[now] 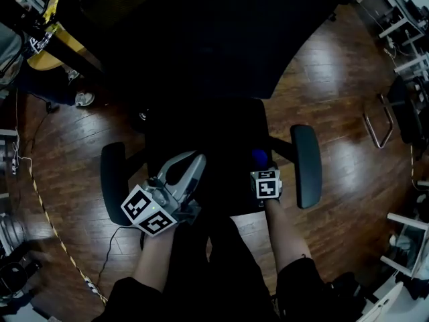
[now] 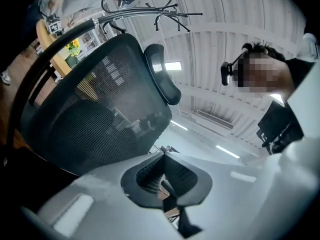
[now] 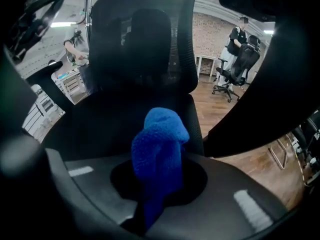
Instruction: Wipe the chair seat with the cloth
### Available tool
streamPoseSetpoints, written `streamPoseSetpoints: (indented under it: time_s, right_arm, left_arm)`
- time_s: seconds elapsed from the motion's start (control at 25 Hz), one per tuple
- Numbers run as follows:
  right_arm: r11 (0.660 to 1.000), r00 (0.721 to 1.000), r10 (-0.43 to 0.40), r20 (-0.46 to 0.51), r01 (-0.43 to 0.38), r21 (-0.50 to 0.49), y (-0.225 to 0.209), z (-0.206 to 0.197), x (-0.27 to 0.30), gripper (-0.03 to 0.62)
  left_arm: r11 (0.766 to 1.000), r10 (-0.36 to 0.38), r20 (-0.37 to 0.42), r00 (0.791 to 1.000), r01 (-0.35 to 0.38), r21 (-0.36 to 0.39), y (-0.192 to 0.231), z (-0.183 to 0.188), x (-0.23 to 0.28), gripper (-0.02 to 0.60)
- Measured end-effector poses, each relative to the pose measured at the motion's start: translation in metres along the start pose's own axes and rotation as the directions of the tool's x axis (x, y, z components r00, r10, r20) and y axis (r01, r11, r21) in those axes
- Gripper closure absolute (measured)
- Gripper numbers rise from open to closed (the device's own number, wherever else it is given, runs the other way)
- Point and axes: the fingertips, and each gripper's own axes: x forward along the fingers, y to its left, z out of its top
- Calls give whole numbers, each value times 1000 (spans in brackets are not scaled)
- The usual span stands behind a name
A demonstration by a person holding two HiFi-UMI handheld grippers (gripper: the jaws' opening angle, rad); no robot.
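Observation:
A black office chair stands below me, its seat (image 1: 218,136) between two armrests (image 1: 306,165) and under the tall mesh back (image 2: 95,109). My right gripper (image 1: 263,171) is over the seat's right front part, shut on a bunched blue cloth (image 1: 259,157). In the right gripper view the cloth (image 3: 159,149) sticks up out of the right gripper (image 3: 156,189), with the seat (image 3: 95,129) just beyond it. My left gripper (image 1: 190,164) hovers over the seat's left front and is tilted up toward the chair back. The left gripper (image 2: 162,180) is shut and holds nothing.
Dark wood floor (image 1: 335,86) surrounds the chair. A yellow cable (image 1: 47,213) runs along the floor at the left. Other chairs and desk frames (image 1: 402,106) stand at the right. A person stands by another office chair (image 3: 239,64) in the background. A coat rack (image 2: 165,14) rises behind the chair.

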Motion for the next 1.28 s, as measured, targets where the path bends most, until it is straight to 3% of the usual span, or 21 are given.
streamPoseSetpoints:
  time_s: [0.16,0.36,0.56,0.8,0.92,1.0,1.12,1.28]
  right_arm:
    - [999,999,33,36,-33,-6,22,19,2,560]
    - [972,976,216,33,-212,-106,124,50,27,560]
    - [913,937,348,-31,-346,-217,225,58,44,560]
    - [835,877,472,-88,-477,-275,345,43,43,560]
    - [843,878,472,-72,-474,-255,367,38,41,560]
    - [830,872,485,-70,-484,-276,370,34,40,560]
    - [818,872,483,-74,-480,-319,365,26,42,560]
    - [879,920,386,-61,-387,-279,305,16,44,560]
  left_arm:
    - [999,53,41,998,-53,4,11,16,-21,589]
    - [986,161,129,978,-165,23,30,46,-70,589]
    - [955,278,229,933,-293,36,47,79,-136,589]
    - [908,387,325,863,-418,27,60,108,-216,589]
    - [891,420,350,838,-453,16,63,114,-240,589]
    - [890,421,353,835,-455,15,64,115,-247,589]
    - [903,399,334,854,-430,21,65,111,-243,589]
    - [933,338,272,901,-359,30,63,99,-204,589]
